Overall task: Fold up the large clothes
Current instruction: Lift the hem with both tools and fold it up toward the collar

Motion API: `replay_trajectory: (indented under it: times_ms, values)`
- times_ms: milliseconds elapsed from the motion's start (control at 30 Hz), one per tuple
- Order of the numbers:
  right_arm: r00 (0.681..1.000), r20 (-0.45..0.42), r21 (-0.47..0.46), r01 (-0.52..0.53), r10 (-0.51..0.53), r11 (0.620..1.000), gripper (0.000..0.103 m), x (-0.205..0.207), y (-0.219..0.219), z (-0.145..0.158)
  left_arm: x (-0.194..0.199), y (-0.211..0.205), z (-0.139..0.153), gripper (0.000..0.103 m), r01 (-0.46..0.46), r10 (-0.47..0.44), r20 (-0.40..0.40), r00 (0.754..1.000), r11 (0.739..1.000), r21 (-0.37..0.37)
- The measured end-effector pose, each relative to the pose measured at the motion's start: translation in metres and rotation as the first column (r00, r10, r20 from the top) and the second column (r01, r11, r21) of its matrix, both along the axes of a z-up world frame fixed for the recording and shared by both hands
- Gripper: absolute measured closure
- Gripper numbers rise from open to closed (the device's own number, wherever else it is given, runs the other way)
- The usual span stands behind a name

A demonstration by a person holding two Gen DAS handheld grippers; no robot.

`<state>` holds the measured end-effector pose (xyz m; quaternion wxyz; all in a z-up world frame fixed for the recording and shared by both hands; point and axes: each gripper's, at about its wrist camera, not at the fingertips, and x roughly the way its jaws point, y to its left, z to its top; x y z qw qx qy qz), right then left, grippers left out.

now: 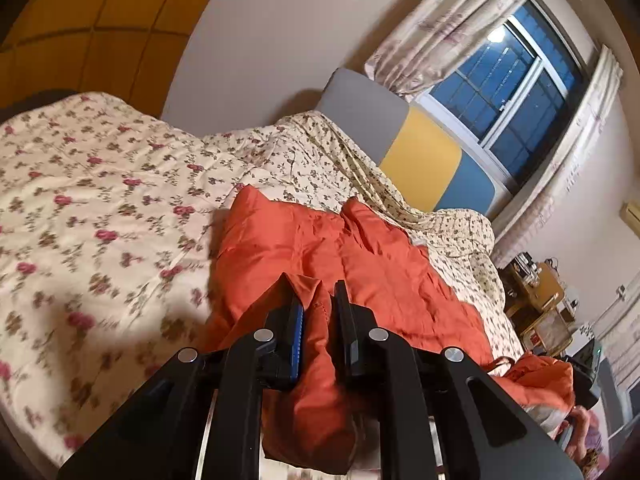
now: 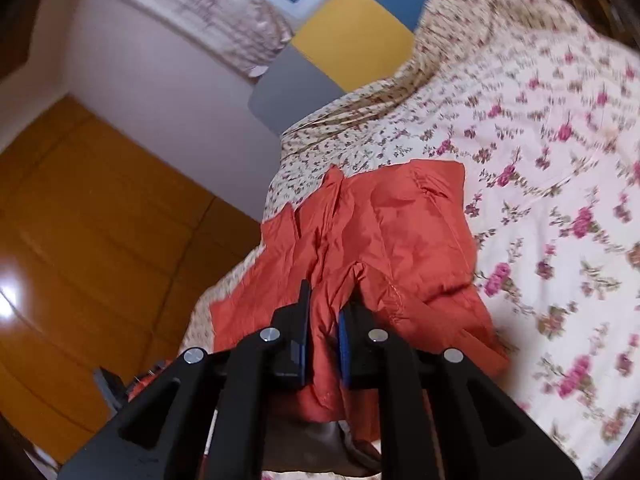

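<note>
An orange-red padded garment (image 1: 360, 264) lies spread over the flowered quilt (image 1: 92, 208) on the bed. My left gripper (image 1: 318, 308) is shut on a bunched fold of the orange garment, which hangs down between its black fingers. In the right wrist view the same orange garment (image 2: 400, 232) stretches away from me across the quilt (image 2: 560, 184). My right gripper (image 2: 328, 312) is shut on another pinched edge of it, cloth pressed between the blue pads. Both held edges are lifted off the bed. At the far right of the left wrist view the other gripper (image 1: 582, 372) shows with orange cloth.
A headboard with grey, yellow and blue panels (image 1: 420, 152) stands behind the bed under a window with curtains (image 1: 516, 92). A cluttered wooden stand (image 1: 536, 300) sits beyond the bed's far side. Orange-brown wardrobe doors (image 2: 80, 240) lie to the left of the bed.
</note>
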<state>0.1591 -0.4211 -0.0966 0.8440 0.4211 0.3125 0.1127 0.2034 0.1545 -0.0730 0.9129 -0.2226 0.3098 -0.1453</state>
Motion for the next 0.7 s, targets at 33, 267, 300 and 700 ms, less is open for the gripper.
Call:
replay_trajectory:
  times_ms: [33, 267, 300, 700]
  values:
    - [1.000, -0.008, 0.021, 0.007, -0.006, 1.000, 0.092, 0.006, -0.003, -0.004, 0.009, -0.001, -0.002, 0.089, -0.001, 0.001, -0.005, 1.000, 1.000, 0.005]
    - [0.990, -0.107, 0.084, 0.102, -0.093, 0.991, 0.080, 0.058, -0.020, -0.041, 0.072, -0.009, -0.033, 0.089, -0.027, 0.030, -0.088, 0.996, 0.999, 0.036]
    - [0.989, -0.112, 0.090, 0.110, -0.100, 0.990, 0.075, 0.062, -0.021, -0.045, 0.081, -0.009, -0.040, 0.089, -0.035, 0.039, -0.107, 0.994, 0.999, 0.040]
    - [0.972, 0.035, 0.049, 0.229, -0.230, 0.972, 0.010, 0.065, -0.034, -0.037, 0.084, 0.020, -0.035, 0.009, -0.197, 0.192, -0.073, 0.979, 0.978, -0.073]
